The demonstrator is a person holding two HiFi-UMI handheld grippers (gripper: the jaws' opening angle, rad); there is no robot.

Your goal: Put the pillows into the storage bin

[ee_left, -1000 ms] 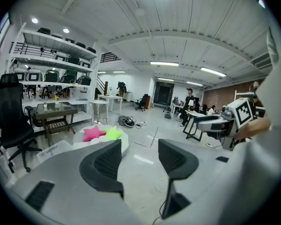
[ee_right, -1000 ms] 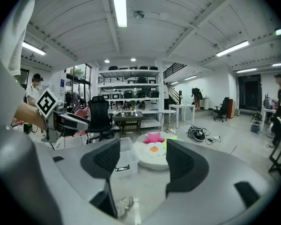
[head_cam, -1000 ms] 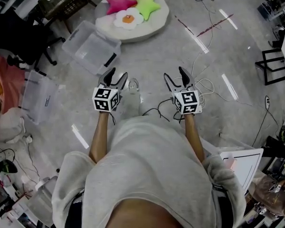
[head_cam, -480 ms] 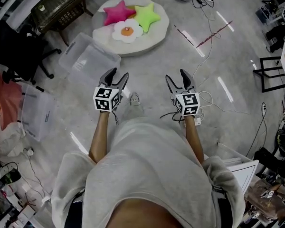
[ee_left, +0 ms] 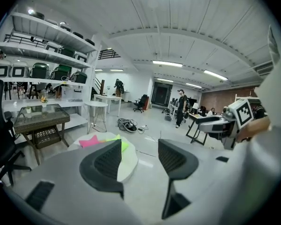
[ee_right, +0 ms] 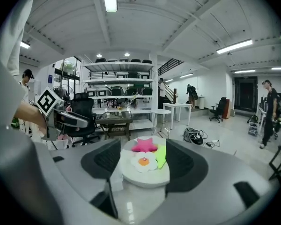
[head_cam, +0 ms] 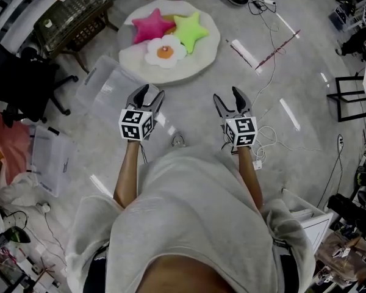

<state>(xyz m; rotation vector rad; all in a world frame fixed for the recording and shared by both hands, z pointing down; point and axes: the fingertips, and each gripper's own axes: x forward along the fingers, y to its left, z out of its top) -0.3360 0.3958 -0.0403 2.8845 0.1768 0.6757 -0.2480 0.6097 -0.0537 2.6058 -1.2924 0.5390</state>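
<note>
A pink star pillow (head_cam: 152, 26), a green star pillow (head_cam: 191, 30) and a white flower pillow (head_cam: 165, 52) lie on a round white cushion (head_cam: 198, 60) on the floor ahead. A clear storage bin (head_cam: 107, 87) stands just left of the cushion, beside my left gripper (head_cam: 147, 94). Both it and my right gripper (head_cam: 232, 100) are held out level, open and empty, short of the cushion. The right gripper view frames the pink star (ee_right: 144, 145), flower (ee_right: 144, 161) and green star (ee_right: 161, 156) between its open jaws. The left gripper view shows the pink star (ee_left: 91, 141) past its left jaw.
A glass-topped wicker table (head_cam: 73, 11) stands far left, with a black office chair (head_cam: 18, 78) beside it. Another clear bin (head_cam: 49, 157) lies at the left. Cables (head_cam: 265, 133) trail on the floor at the right, near a black stand (head_cam: 354, 96).
The person has walked forward: the cushion with pillows and the clear bin have come nearer in the head view. Both grippers keep the same open pose.
</note>
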